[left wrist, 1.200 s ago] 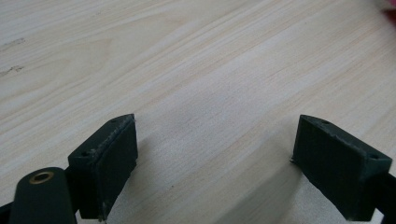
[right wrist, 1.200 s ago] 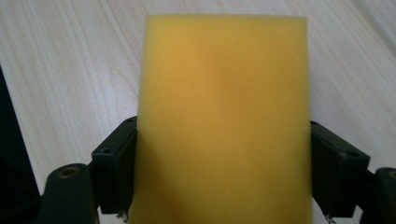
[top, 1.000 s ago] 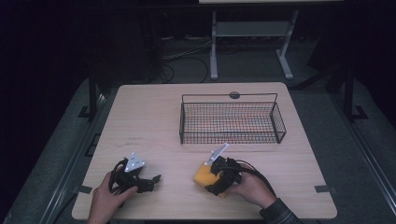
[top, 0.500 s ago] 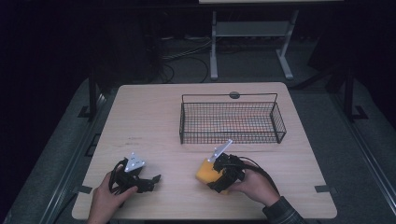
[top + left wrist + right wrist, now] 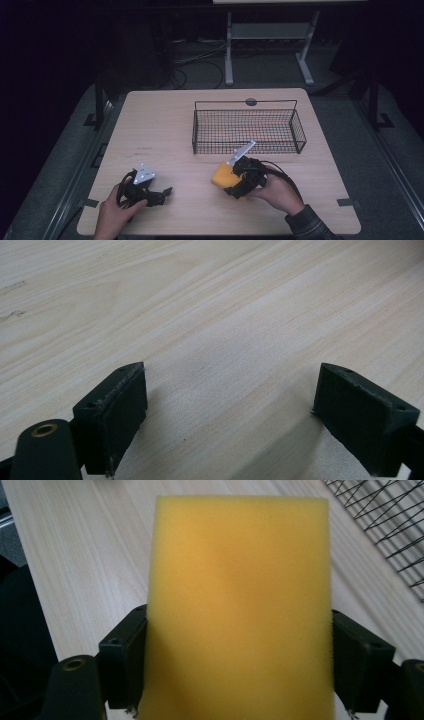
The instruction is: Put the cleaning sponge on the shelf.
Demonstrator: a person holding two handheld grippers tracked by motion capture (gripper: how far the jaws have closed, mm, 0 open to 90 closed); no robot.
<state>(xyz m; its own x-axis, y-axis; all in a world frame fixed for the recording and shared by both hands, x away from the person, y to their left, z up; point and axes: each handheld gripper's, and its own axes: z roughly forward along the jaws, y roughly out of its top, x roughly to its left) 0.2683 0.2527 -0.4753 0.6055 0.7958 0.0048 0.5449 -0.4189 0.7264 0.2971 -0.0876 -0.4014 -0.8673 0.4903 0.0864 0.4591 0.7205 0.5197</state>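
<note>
Pale wood tabletop (image 5: 165,130) sits in a dark room, cables and a metal stand on the floor behind it. On its near half the sponge (image 5: 223,175), a yellow block, is held in the right gripper (image 5: 239,184), just in front of the basket (image 5: 248,131). In the right gripper view the sponge (image 5: 240,610) stands between the two fingers (image 5: 122,662), one pressed to each side edge, spread about as wide as the block. Whether the sponge rests on the wood or hangs just above it I cannot tell. The basket's black wire (image 5: 385,525) shows at the upper right of that view, near the sponge but apart from it.

Left gripper (image 5: 155,195) lies low near the front edge, well apart from the sponge. Its fingers (image 5: 117,410) stand wide, with bare wood between them.
</note>
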